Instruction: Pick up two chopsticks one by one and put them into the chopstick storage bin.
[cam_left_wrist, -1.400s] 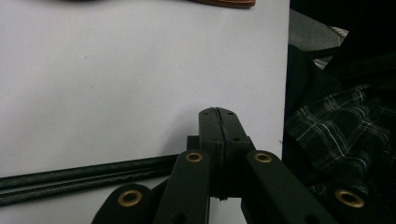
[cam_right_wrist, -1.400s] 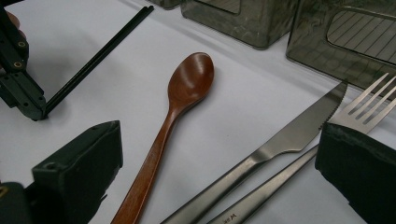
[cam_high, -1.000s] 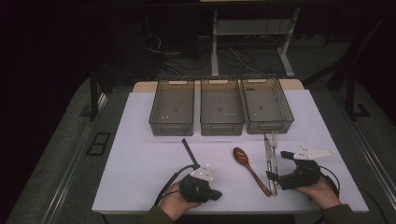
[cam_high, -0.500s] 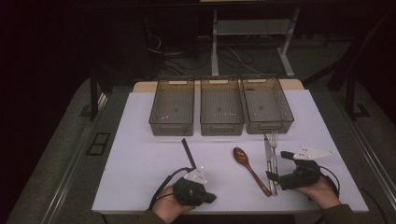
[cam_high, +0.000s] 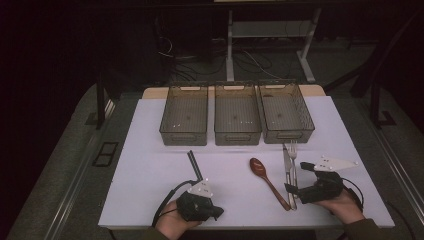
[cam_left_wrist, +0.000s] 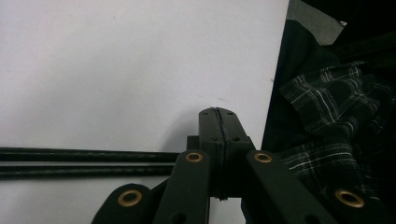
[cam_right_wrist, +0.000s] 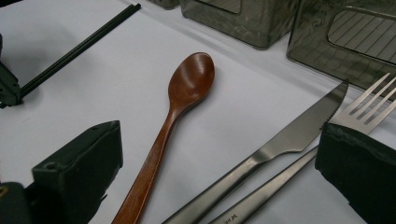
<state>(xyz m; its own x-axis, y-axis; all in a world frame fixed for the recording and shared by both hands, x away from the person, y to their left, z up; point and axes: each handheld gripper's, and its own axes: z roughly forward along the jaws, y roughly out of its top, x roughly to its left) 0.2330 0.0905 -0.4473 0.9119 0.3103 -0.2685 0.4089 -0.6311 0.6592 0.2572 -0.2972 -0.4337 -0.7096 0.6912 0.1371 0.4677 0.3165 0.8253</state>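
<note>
Glossy brown wooden spoon (cam_right_wrist: 187, 93), polished steel knife (cam_right_wrist: 299, 130) and fork (cam_right_wrist: 364, 109), matt black chopsticks (cam_high: 194, 165)

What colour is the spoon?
Reddish-brown wood; the spoon shows best in the right gripper view.

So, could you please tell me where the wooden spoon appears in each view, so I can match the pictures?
High view: the wooden spoon lies right of centre on the white table, bowl toward the bins, left of the knife.
Left gripper view: it is not in this picture.
Right gripper view: the spoon runs up the middle, bowl at top, left of the knife.
Shared landmark: the black chopsticks.
</note>
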